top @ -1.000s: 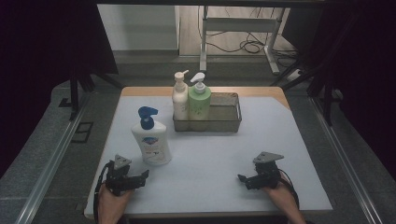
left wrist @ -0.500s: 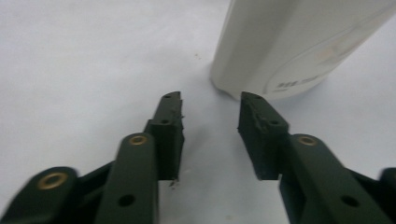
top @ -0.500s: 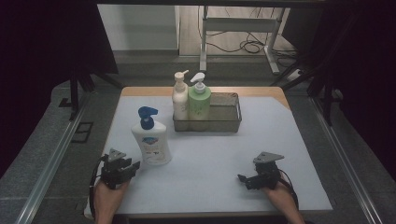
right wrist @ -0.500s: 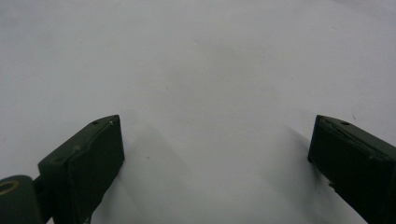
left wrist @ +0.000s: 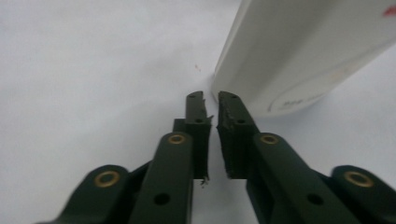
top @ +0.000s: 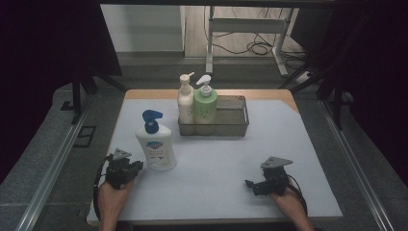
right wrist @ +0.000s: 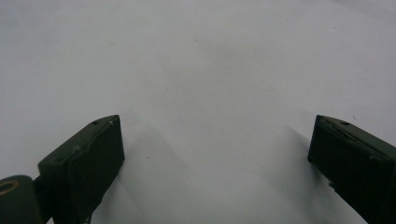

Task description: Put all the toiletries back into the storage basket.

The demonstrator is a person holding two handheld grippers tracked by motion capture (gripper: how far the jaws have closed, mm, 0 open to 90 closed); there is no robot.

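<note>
— Well, the white pump bottle point(top: 155, 147) stands upright on the white table point(top: 231, 159), near-left, just beside the left gripper point(top: 126, 169); how do you think it will handle?

— Stiff plastic and smooth, so likely slippery; probably fairly heavy if full; I'd take it across the broad body below the blue pump point(top: 152, 119), not by the nozzle.

— Which way does it point?

— Its long axis is vertical; the spout looks turned to the right.

— And the grippers?

— The left one's jaws have just been closing and now stand almost together, nothing between them, tips next to the bottle's base point(left wrist: 299, 56); whether they touch it I cannot tell; the right gripper point(top: 257, 185) rests near-right, jaws spread wide over bare table.

— The others?

— A cream bottle point(top: 185, 103) and a green bottle point(top: 205, 103) stand in the mesh basket point(top: 231, 126), farther back.
</note>
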